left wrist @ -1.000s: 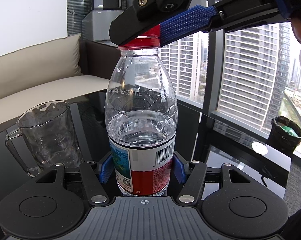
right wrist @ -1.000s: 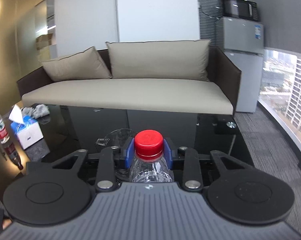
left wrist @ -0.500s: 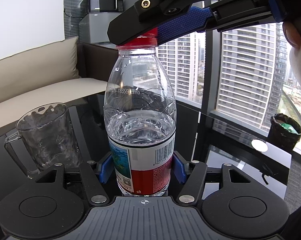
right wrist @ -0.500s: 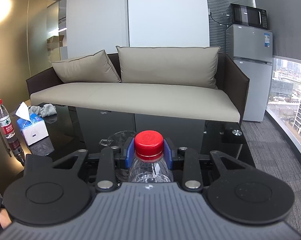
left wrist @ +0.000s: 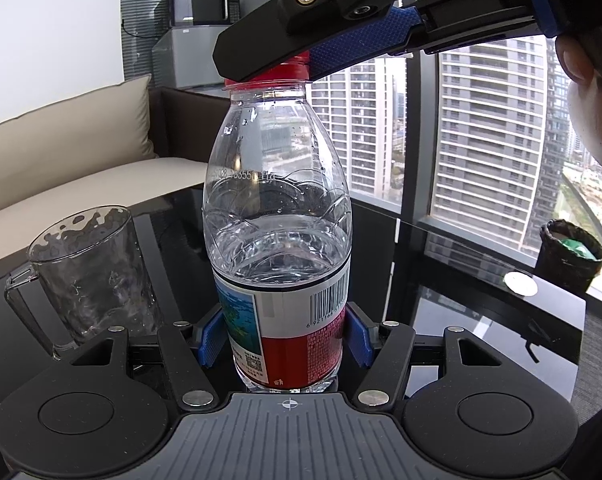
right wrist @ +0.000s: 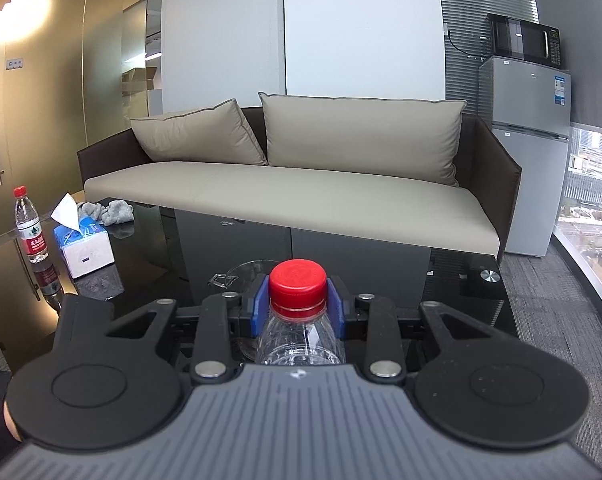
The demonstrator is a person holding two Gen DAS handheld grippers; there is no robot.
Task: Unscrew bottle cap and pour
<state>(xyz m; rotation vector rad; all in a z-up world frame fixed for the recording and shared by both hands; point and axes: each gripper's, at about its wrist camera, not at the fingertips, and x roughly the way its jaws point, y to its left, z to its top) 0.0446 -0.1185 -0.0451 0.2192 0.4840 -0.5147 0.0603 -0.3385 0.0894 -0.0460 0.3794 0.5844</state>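
Note:
A clear water bottle (left wrist: 277, 208) with a red and white label stands upright on the black glass table, about half full. My left gripper (left wrist: 287, 338) is shut on its lower body, blue pads against the label. My right gripper (right wrist: 298, 304) is shut on the red cap (right wrist: 298, 284); from the left wrist view its black fingers (left wrist: 269, 46) cross above the bottle and hide most of the cap (left wrist: 285, 72). An empty clear glass mug (left wrist: 89, 268) with a handle stands on the table left of the bottle, its rim partly visible behind the cap (right wrist: 253, 268).
A tissue box (right wrist: 83, 246), a second water bottle (right wrist: 29, 226) and a grey cloth (right wrist: 109, 212) sit at the table's left. A beige sofa (right wrist: 293, 196) lies beyond. A black bin (left wrist: 569, 256) stands by the window past the table's right edge.
My right gripper has turned counter-clockwise around the cap: the room has swung right in its view and its fingers have rotated in the left wrist view. The bottle stays held upright.

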